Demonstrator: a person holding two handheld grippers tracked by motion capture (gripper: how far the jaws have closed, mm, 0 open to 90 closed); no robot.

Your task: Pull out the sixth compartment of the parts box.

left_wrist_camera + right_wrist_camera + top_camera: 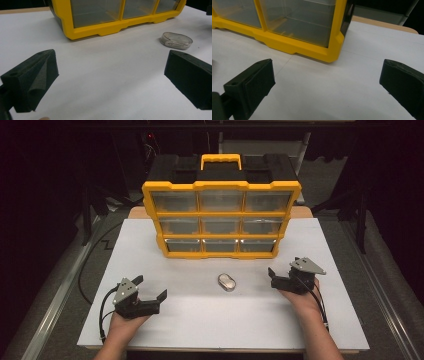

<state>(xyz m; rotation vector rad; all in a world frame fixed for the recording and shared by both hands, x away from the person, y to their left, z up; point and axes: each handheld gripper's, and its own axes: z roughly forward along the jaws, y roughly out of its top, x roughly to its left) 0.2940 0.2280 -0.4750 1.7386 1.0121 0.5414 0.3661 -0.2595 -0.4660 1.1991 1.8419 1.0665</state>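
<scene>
Centrally, small metal object (227, 282), possibly a tin, on white table (320, 320) before yellow drawer organizer (221, 220), between left gripper (149, 292) and right gripper (281, 271), both with jaws spread wide, holding nothing.

Both forearms come in from the near edge of the high view, each hand wrapped around the back of its tool. The left gripper (151, 293) rests low at the near left, jaws spread wide and aimed right and a little forward. The right gripper (281, 272) sits farther forward on the right, pointing left; its jaws gape wide in its own view, though from above they seem partly overlapped
</scene>
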